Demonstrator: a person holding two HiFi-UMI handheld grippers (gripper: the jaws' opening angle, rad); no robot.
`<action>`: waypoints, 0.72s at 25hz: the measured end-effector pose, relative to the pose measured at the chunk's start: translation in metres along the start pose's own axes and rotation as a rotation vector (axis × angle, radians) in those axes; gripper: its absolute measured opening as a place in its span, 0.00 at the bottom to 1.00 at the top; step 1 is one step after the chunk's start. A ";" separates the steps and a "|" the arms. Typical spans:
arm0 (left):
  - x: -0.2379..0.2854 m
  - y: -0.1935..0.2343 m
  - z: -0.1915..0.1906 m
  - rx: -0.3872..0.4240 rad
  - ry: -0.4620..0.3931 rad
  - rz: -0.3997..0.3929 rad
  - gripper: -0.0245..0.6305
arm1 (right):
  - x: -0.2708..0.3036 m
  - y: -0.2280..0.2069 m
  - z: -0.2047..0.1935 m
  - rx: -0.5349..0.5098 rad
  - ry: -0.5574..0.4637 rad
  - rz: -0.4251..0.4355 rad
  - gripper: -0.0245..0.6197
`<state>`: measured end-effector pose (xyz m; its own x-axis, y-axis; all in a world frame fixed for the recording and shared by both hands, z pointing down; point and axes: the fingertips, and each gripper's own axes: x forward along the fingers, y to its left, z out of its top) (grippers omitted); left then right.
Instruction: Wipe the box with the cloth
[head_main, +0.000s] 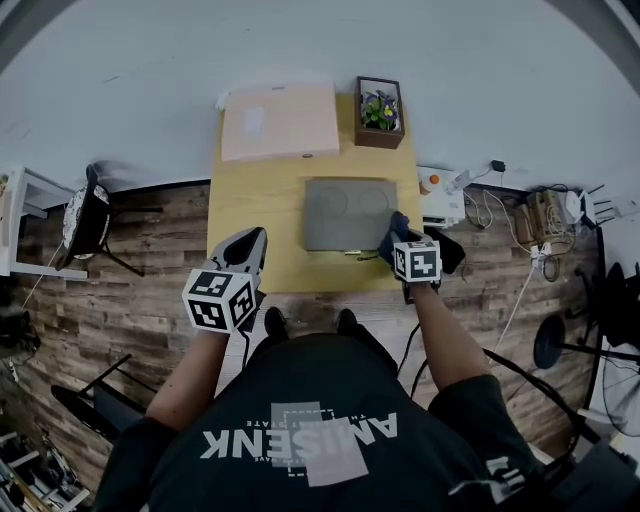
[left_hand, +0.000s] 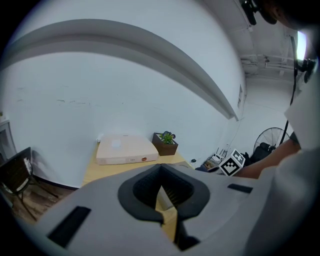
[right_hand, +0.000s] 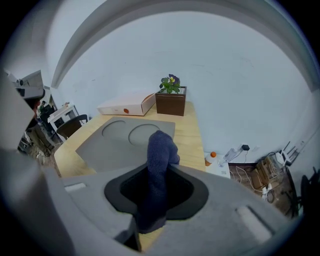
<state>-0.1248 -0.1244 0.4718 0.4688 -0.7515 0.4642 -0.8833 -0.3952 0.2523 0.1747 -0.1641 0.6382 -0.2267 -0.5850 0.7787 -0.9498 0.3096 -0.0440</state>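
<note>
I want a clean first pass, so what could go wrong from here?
1. The cloth is bunched in the right gripper, so it may slip or wipe only a narrow stripe.
2. The planter stands close beside the pale box; a wide sweep could knock it.
3. The left gripper is off the pale box, so it might slide.

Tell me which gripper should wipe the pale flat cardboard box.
Right. The right gripper is already shut on the dark blue fabric cloth; the left gripper has its jaws together on nothing.
</note>
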 end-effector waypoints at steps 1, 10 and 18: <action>-0.001 0.003 -0.001 0.010 0.004 0.005 0.04 | 0.000 0.002 0.000 -0.008 0.006 -0.011 0.17; -0.023 0.029 -0.002 0.080 -0.019 0.023 0.04 | -0.001 0.022 0.000 -0.077 0.032 -0.102 0.17; -0.041 0.043 -0.013 0.068 0.007 0.001 0.04 | 0.011 0.078 0.009 -0.087 0.032 -0.029 0.17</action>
<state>-0.1817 -0.1037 0.4748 0.4681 -0.7483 0.4700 -0.8818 -0.4299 0.1939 0.0961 -0.1531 0.6383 -0.1906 -0.5707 0.7987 -0.9334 0.3572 0.0325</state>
